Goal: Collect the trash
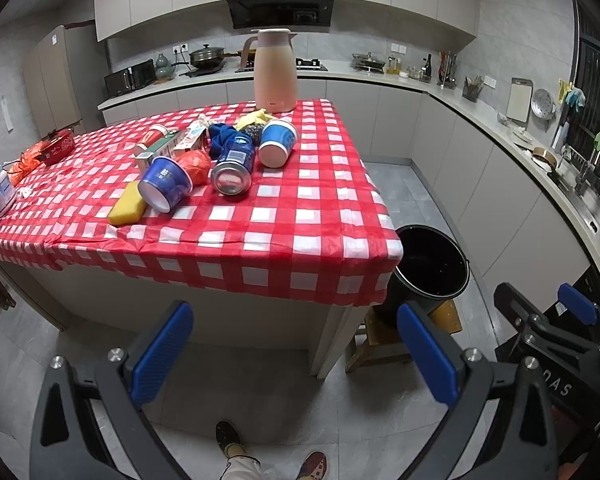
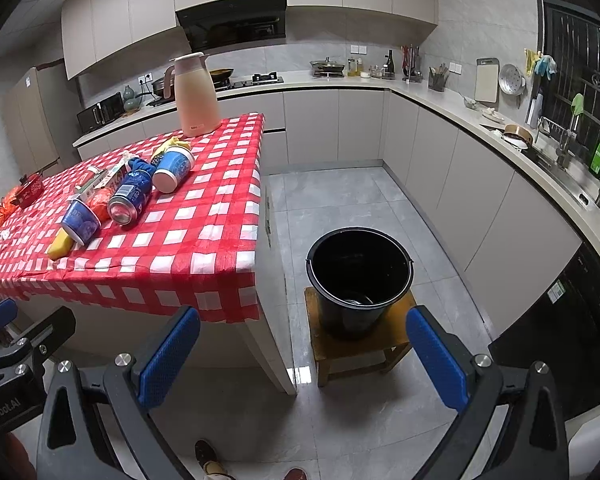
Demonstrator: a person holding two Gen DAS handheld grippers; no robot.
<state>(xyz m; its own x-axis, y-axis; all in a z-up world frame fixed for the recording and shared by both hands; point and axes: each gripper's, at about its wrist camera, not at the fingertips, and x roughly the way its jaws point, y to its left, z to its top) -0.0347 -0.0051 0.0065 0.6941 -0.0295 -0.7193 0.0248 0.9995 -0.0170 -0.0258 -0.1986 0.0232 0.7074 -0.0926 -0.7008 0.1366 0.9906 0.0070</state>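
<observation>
**Both grippers hanging low before the littered table**

The left gripper (image 1: 296, 344) is hovering below the table's near edge, aimed forward and slightly down, its blue pads spread wide with nothing between them. The right gripper (image 2: 304, 352) is hanging just beside it at the same height, jaws likewise wide apart and empty.

Well ahead of and above the left jaws, trash is lying clustered on the red checked tablecloth (image 1: 284, 240): a tipped blue can (image 1: 233, 168), a blue cup (image 1: 165, 189) on its side touching a yellow sponge (image 1: 127, 209), a second blue cup (image 1: 277, 143) and an orange crumpled wrapper (image 1: 195, 166). A pink jug (image 1: 275, 70) is standing upright beyond them.

The black bucket (image 2: 358, 280) is sitting on a wooden stool (image 2: 320, 344), straight ahead between the right jaws and off the table's corner. The person's shoes are showing beneath both grippers.
</observation>
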